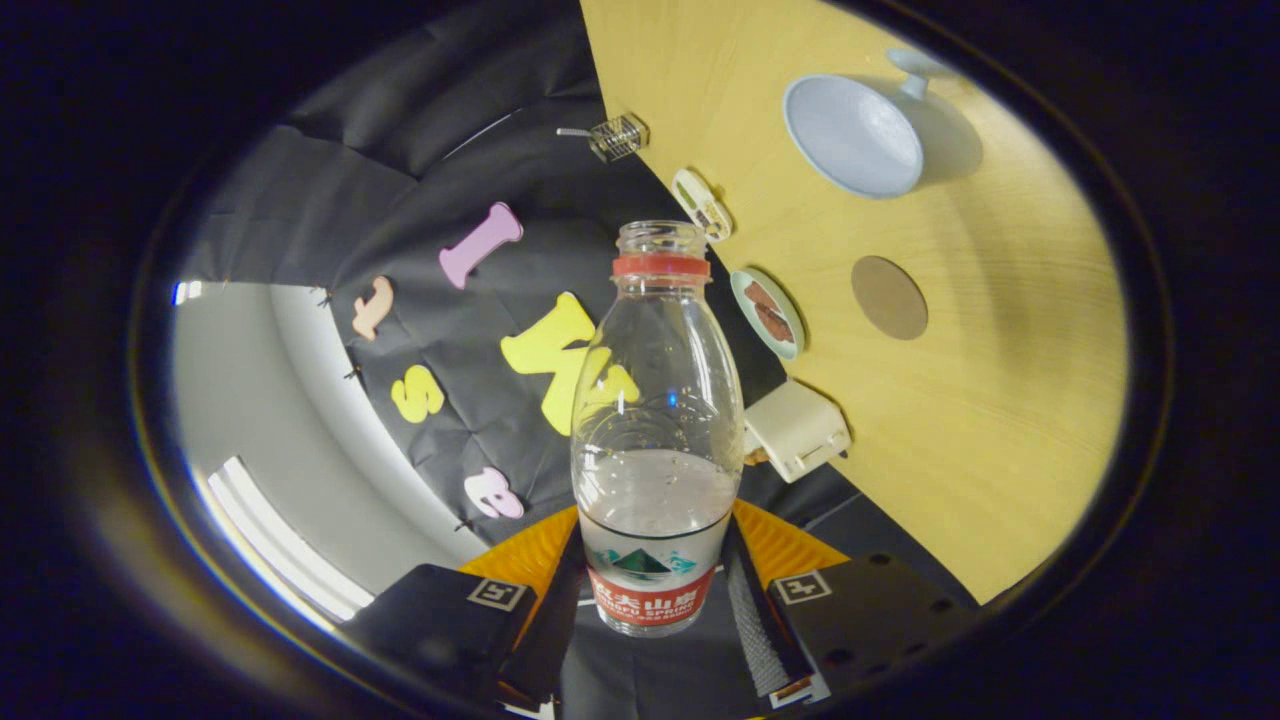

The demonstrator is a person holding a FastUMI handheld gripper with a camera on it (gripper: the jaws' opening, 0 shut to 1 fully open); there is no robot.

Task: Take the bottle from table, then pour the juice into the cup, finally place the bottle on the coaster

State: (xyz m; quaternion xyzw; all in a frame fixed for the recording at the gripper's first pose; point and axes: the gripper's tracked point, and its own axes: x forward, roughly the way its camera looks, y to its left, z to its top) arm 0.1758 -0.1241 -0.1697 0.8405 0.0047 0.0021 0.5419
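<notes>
With the bottle (655,440) held between the fingers of my claw (655,600), I'm tilted over hard and looking down on the worktop (1000,420), which slants across the right side of the view. The fingers press on the lower body at the label from both sides, so the grip looks firm. The cap is off, the red collar ring shows under the open mouth, and the liquid sits low, perhaps a third of the bottle, clear to my eye.

The cup (852,135) lies far right, pale blue and wide-mouthed, well apart from the bottle's mouth. The round brown coaster (889,297) sits nearer, between the cup and me. Close behind the bottle, along the worktop's edge, I see a small dish (768,313) with something brown in it, a white box (797,428), a white ring-shaped object (702,203), and a little wire basket (618,137) further off.

I judge this as the carry toward the pour. To do it well, I want the mouth brought right over the cup's opening before I tip any further, then a slow roll so the thin stream lands inside. Rushing the tilt out here risks a spill over the dish or the worktop. I'd hold the squeeze steady, since the bottle is light and smooth.
</notes>
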